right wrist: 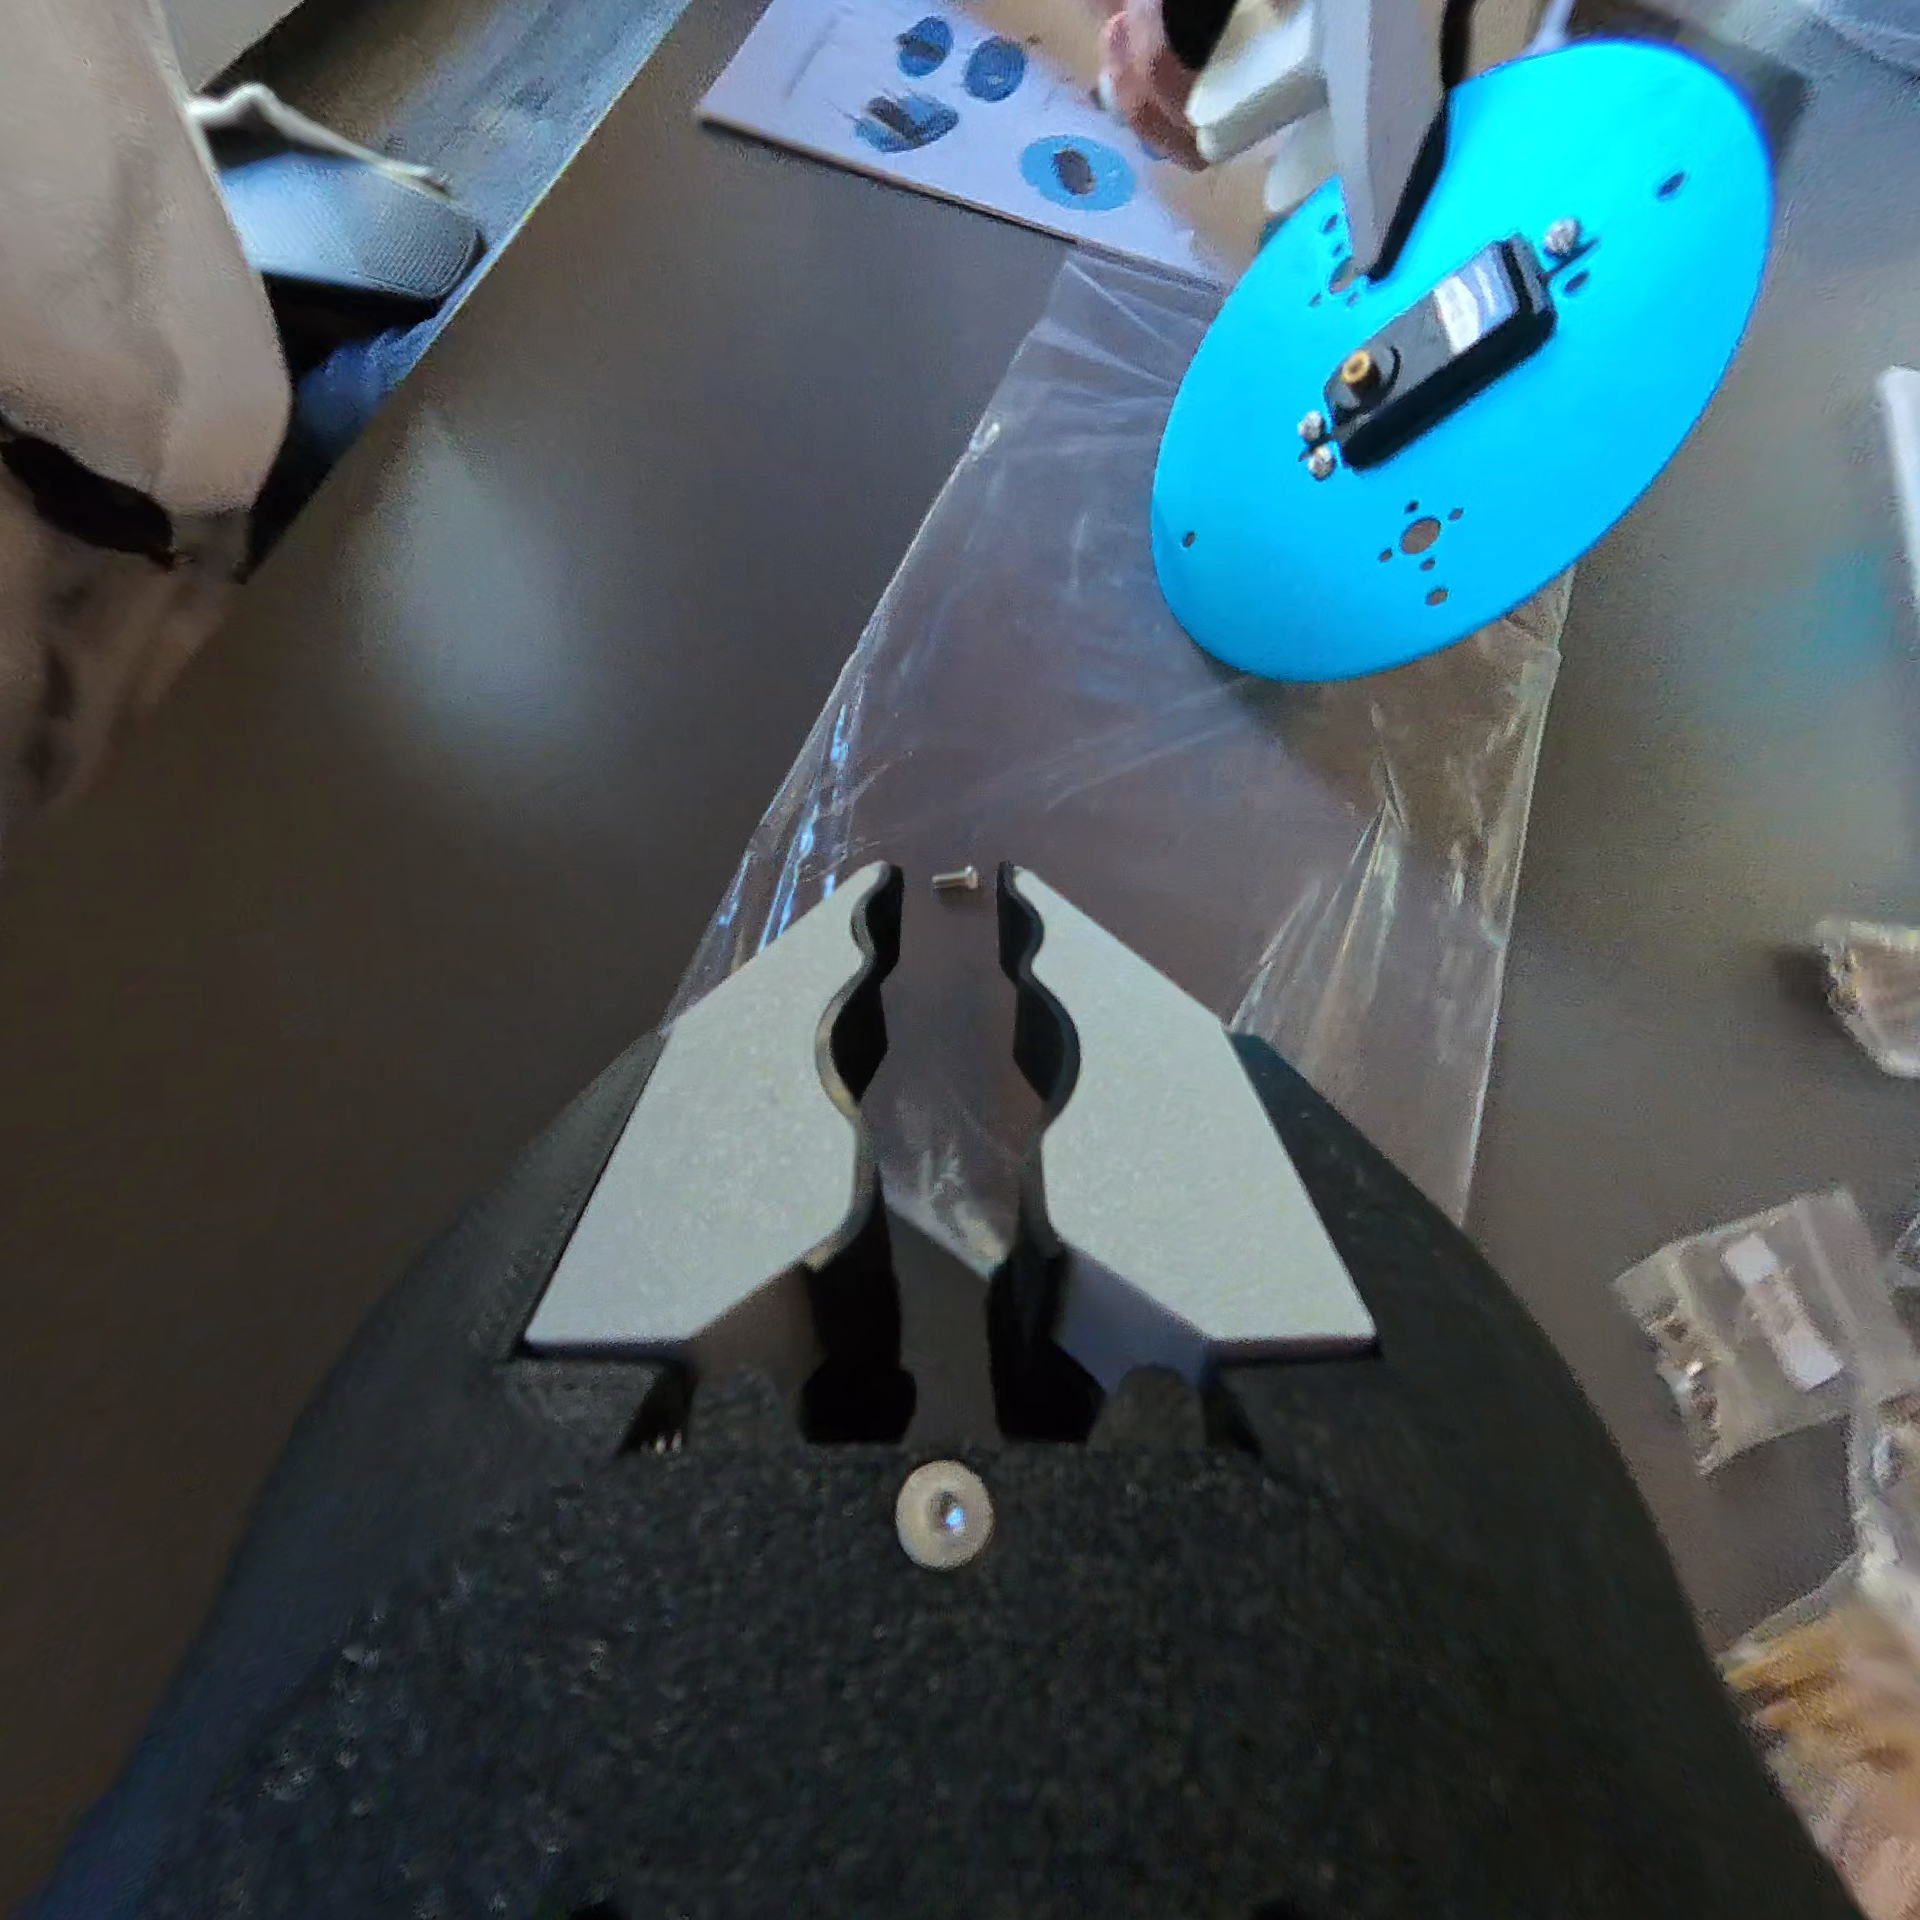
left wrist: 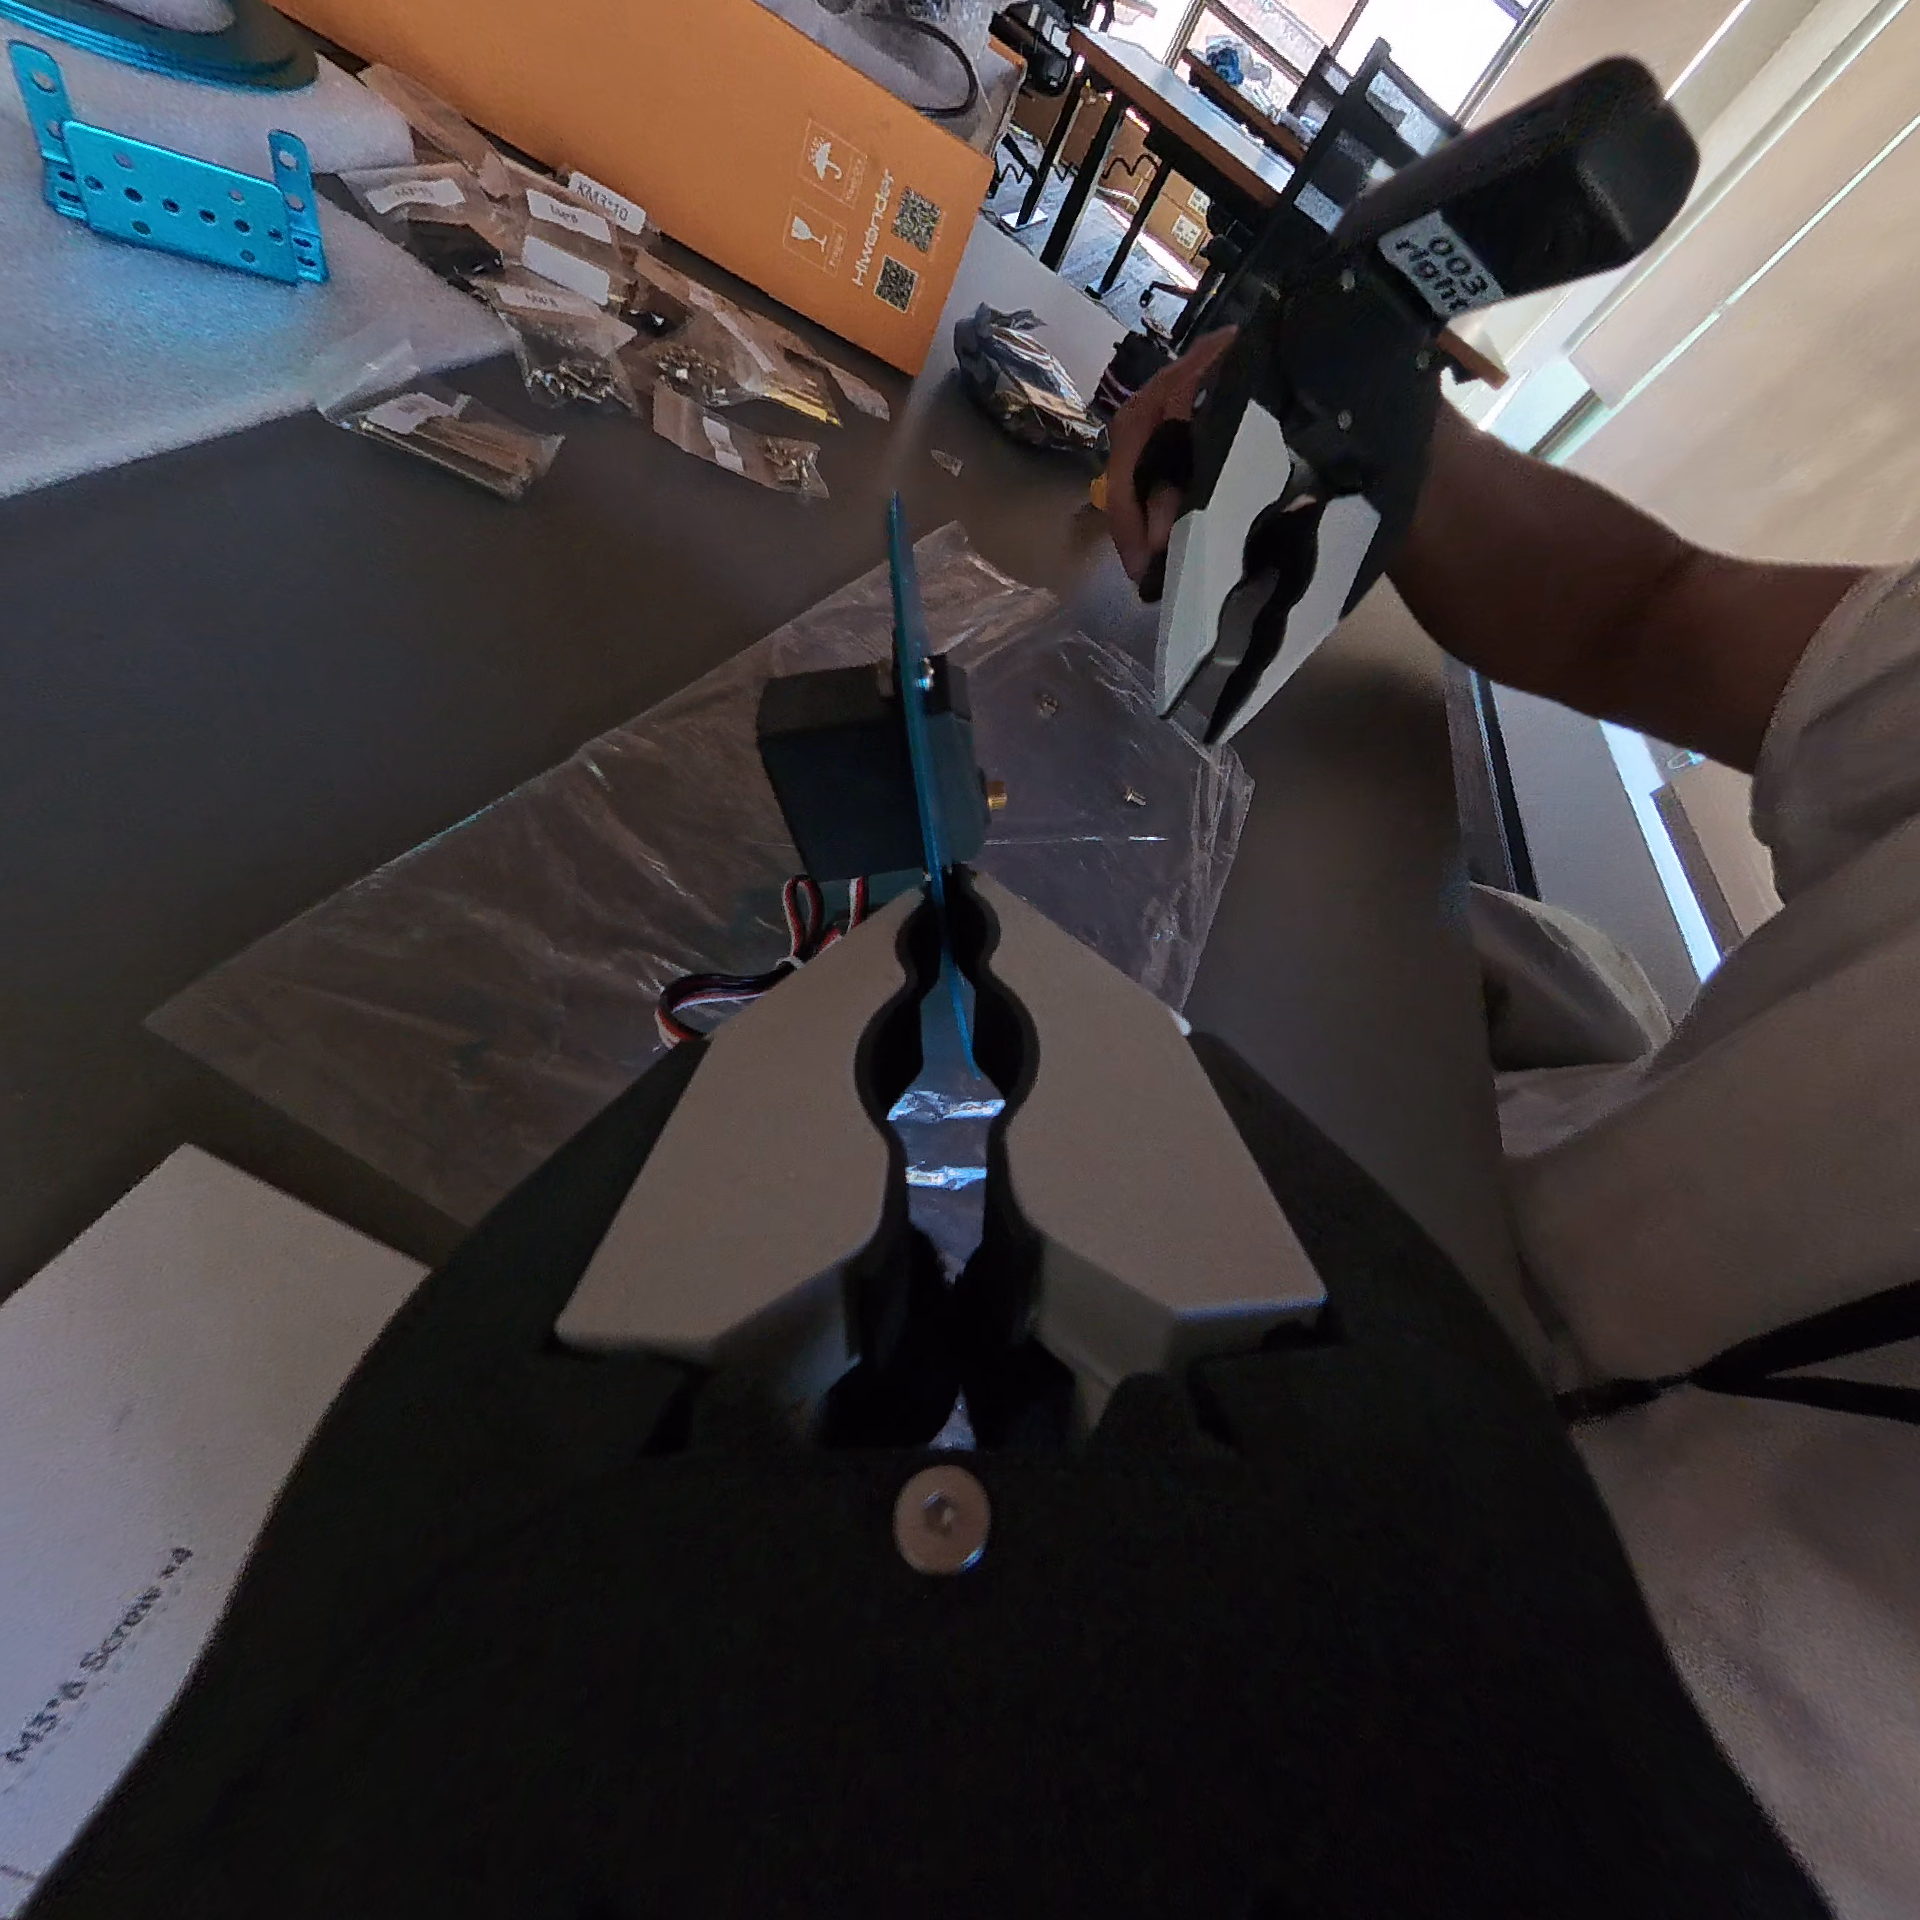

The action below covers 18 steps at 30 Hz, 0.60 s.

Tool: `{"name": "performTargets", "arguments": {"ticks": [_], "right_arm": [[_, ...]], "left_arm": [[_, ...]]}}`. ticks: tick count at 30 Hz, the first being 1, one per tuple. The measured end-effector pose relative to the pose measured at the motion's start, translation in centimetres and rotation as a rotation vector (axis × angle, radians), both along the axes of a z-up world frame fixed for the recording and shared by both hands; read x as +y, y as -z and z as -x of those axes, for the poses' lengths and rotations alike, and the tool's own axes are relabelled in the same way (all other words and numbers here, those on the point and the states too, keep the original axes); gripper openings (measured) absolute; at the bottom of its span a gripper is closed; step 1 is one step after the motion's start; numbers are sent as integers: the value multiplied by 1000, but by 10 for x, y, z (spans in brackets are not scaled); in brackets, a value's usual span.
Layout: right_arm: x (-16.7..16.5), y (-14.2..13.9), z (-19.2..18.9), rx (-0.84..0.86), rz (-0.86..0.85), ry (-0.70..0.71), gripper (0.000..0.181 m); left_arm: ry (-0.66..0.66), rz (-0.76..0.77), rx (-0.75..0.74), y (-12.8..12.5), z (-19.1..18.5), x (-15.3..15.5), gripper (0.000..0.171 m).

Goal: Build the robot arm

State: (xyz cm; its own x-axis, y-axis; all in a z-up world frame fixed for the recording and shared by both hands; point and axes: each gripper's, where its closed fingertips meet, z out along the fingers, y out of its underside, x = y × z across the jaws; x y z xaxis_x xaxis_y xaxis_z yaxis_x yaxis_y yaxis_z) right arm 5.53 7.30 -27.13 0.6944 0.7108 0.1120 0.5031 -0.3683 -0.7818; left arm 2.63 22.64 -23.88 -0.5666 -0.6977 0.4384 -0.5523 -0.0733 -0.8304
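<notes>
The left gripper (left wrist: 951, 883) has its fingers clamped on the edge of a blue disc (right wrist: 1455, 416) carrying a black motor (right wrist: 1444, 348), held above a clear plastic bag (right wrist: 1091, 748) on the table (right wrist: 520, 623). The right gripper (right wrist: 948, 878) has its fingers slightly apart, empty, with a small screw (right wrist: 954, 881) lying on the bag between their tips.

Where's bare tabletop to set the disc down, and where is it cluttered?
Bare dark table lies left of the plastic sheet, between it and the person's clothing. Crowded: small screw bags by the orange box. A loose screw lies on the sheet at the open right gripper. The left gripper holds the blue disc.
</notes>
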Motion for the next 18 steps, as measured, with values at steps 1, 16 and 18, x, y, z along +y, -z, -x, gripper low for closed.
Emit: {"name": "performTargets", "arguments": {"ticks": [1,16,18], "right_arm": [[3,-2,0,-24,19,-36,17],[8,20,9,-69,292,-593,15],[8,24,12,-78,291,-618,16]], "left_arm": [[3,5,2,0,0,0,1],[83,34,-11,1,4,-5,1],[86,27,-17,1,4,-5,1]]}}
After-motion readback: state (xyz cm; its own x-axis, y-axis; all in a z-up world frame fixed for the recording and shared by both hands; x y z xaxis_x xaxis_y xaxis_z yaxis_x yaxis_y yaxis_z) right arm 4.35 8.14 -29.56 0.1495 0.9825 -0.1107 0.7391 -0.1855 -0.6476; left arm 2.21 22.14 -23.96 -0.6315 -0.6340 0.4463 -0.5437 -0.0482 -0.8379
